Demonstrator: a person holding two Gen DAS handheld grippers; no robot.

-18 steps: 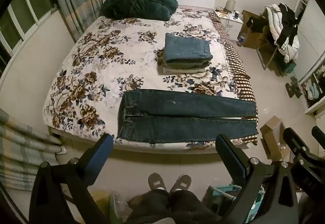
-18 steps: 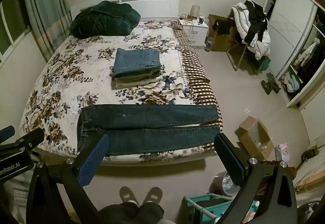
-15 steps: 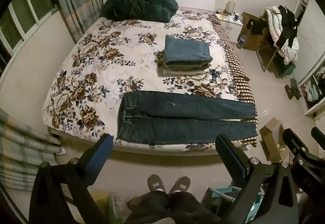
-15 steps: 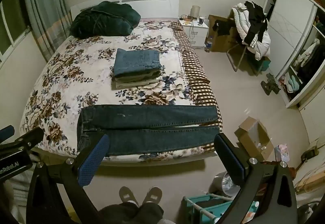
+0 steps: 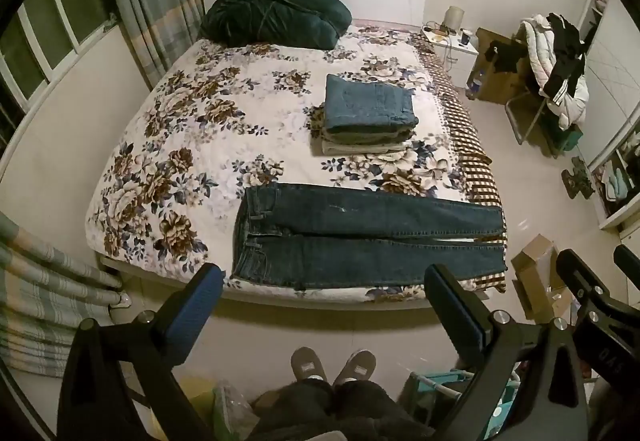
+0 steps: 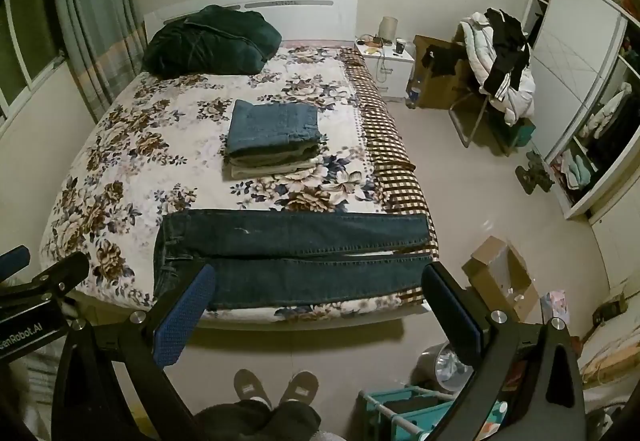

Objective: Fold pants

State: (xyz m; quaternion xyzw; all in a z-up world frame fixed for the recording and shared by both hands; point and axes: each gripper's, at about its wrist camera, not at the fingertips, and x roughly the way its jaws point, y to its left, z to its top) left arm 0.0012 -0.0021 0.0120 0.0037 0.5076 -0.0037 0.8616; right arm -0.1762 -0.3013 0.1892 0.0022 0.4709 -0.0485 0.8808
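A pair of dark blue jeans (image 5: 360, 237) lies flat across the foot of the floral bed (image 5: 192, 145), waist to the left, legs side by side reaching the right edge; it also shows in the right wrist view (image 6: 288, 257). My left gripper (image 5: 324, 305) is open and empty, held high above the floor in front of the bed. My right gripper (image 6: 316, 305) is open and empty too, at a like height. The right gripper shows at the right edge of the left wrist view.
A stack of folded pants (image 5: 366, 117) lies mid-bed. A dark green duvet (image 5: 276, 19) sits by the headboard. A cardboard box (image 6: 500, 277) and a teal rack (image 6: 404, 409) stand on the floor at right. My feet (image 5: 332, 365) are below.
Both grippers have drifted slightly back or up; the bed sits a touch higher in the views. Nothing on the bed has moved.
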